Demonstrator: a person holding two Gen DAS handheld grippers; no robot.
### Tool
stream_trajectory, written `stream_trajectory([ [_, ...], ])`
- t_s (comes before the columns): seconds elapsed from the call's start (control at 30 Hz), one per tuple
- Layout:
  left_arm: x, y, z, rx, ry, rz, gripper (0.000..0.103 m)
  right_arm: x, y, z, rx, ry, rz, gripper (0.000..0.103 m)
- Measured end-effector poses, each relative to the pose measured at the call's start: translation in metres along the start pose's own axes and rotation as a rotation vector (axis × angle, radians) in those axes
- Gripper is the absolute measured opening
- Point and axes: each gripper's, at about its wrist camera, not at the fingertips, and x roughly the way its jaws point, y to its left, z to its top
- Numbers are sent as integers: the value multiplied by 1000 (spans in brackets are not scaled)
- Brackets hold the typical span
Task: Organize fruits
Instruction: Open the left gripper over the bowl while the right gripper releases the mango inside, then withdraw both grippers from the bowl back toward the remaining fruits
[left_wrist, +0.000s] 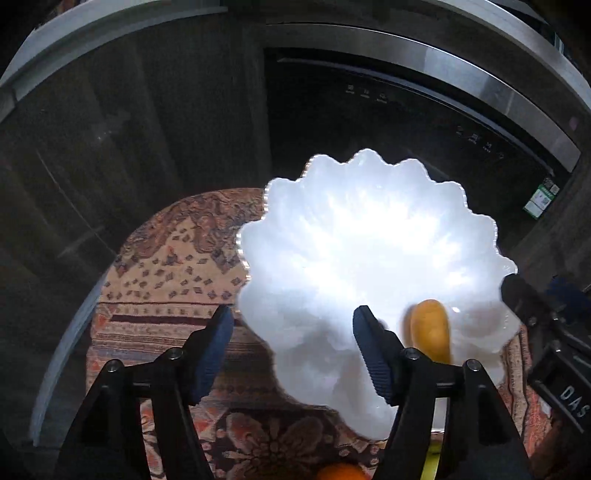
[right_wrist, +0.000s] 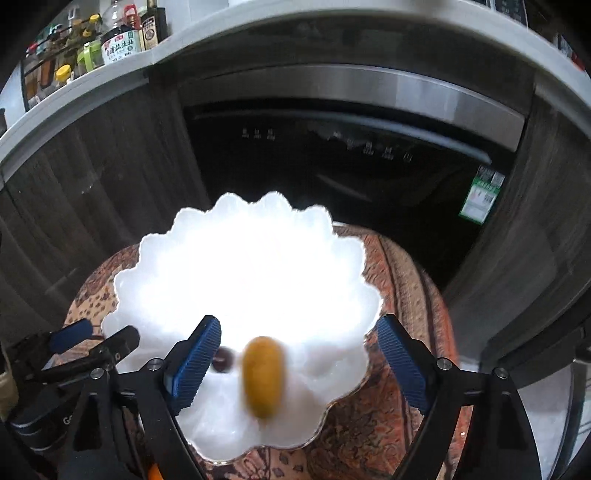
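A white scalloped bowl (right_wrist: 251, 266) stands on a patterned cloth. A yellow-orange oblong fruit (right_wrist: 263, 376), blurred, is in the bowl's near part, between the open fingers of my right gripper (right_wrist: 295, 354) and free of both. A small dark red fruit (right_wrist: 223, 359) lies beside it. In the left wrist view the bowl (left_wrist: 369, 229) fills the middle and the yellow fruit (left_wrist: 431, 330) shows at its right. My left gripper (left_wrist: 293, 343) is open and empty over the bowl's left rim. An orange (left_wrist: 341, 473) lies at the bottom edge.
The patterned cloth (left_wrist: 166, 266) covers a small round table. Behind it is a dark glass appliance door (right_wrist: 332, 162) with wooden cabinets at both sides. Bottles (right_wrist: 122, 40) stand on a counter at the far left. The right gripper's body (left_wrist: 554, 332) is at the bowl's right.
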Motion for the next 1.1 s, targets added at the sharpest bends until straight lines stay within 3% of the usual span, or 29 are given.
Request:
stream_trajectory([
  [0.13,-15,4,1,-7,-34,24,89,-9,0,3,-1,-14,-19,90],
  [0.2,-24,5,2,-6,-55,35,91,-16,-2,4,9,-19,-20,92],
  [0.7,-95,9,-5,-18,-133,40,94,-82,-7,5,29,-100,-30,93],
  [1.1,-134,6,-36,-21,-153,27,95,-126,-16,-18,40,-127,-24,93],
])
